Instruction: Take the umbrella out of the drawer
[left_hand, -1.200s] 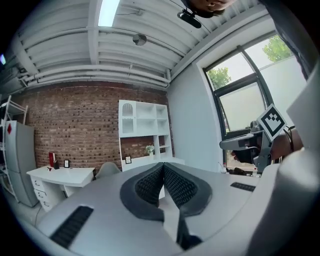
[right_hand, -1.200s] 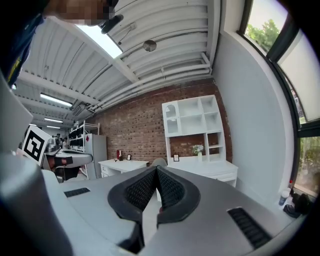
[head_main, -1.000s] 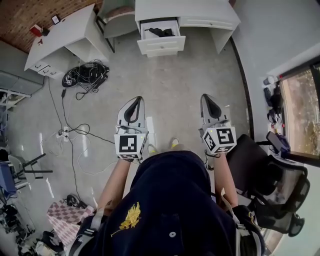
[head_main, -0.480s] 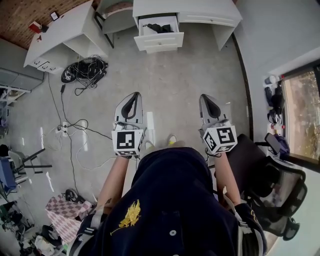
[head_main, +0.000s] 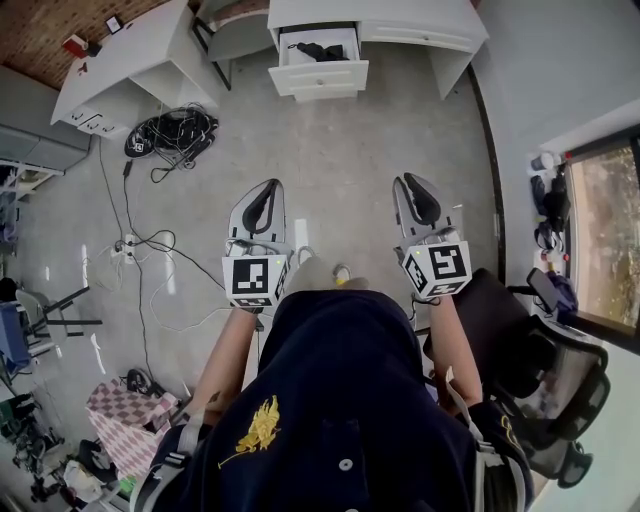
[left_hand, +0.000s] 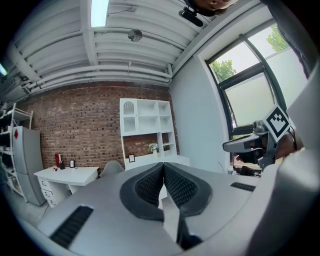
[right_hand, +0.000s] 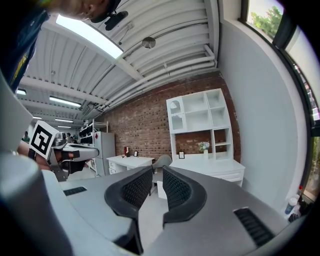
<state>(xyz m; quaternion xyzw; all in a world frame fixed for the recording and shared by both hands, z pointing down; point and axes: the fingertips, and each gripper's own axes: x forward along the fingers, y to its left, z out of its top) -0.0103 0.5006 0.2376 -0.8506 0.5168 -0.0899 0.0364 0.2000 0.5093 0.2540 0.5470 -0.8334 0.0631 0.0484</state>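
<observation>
Left fingers (left_hand: 149, 185) together, right fingers (right_hand: 175, 190) opening

No word, number or brand can be read anywhere. The nearest things to signs are the black-and-white square patterns, without letters, on the left marker cube (head_main: 250, 281) just toward 9 o'clock of the head view's centre and on the right marker cube (head_main: 437, 269) toward 3 o'clock. The yellow emblem (head_main: 259, 428) on the person's dark shirt, at 6 o'clock, shows no lettering.

Overhead and level views, shared desk (head_main: 420, 20)
</observation>
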